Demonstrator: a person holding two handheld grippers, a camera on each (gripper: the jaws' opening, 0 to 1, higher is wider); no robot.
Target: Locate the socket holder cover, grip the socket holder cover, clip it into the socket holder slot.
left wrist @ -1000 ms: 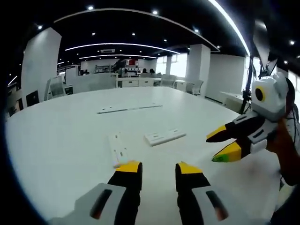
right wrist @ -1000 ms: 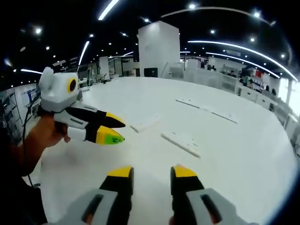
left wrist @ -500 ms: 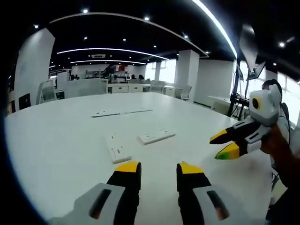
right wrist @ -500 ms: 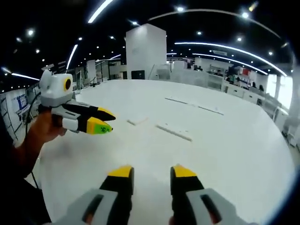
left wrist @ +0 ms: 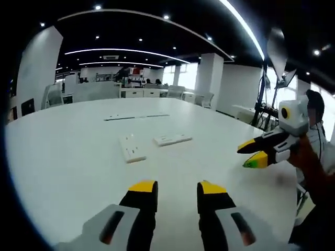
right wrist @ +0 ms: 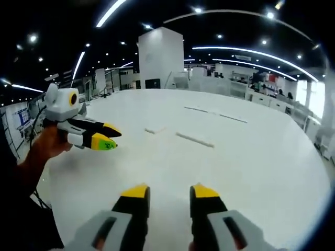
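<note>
Two flat white socket parts lie apart on the white table (left wrist: pixel 63 172). The nearer part (left wrist: pixel 132 148) shows socket holes. The other is a longer white piece (left wrist: pixel 172 139). I cannot tell which one is the cover. In the right gripper view they appear as a long piece (right wrist: pixel 194 139) and a small piece (right wrist: pixel 152 130). My left gripper (left wrist: pixel 177 187) hangs open and empty, short of both parts. My right gripper (right wrist: pixel 169 192) is open and empty too, well back from them. Each gripper also shows in the other's view: the right gripper (left wrist: pixel 243 157) and the left gripper (right wrist: pixel 116 140).
Thin pale strips (left wrist: pixel 136 116) lie farther back on the table, also visible as strips (right wrist: pixel 209 112) in the right gripper view. A person's hand (left wrist: pixel 309 162) holds the right gripper at the table's right edge. Office desks, chairs and pillars stand beyond the table.
Both views have drawn back from the table, so the white parts look smaller and farther away. The two grippers have moved further apart. Both stay open; the parts lie as before.
</note>
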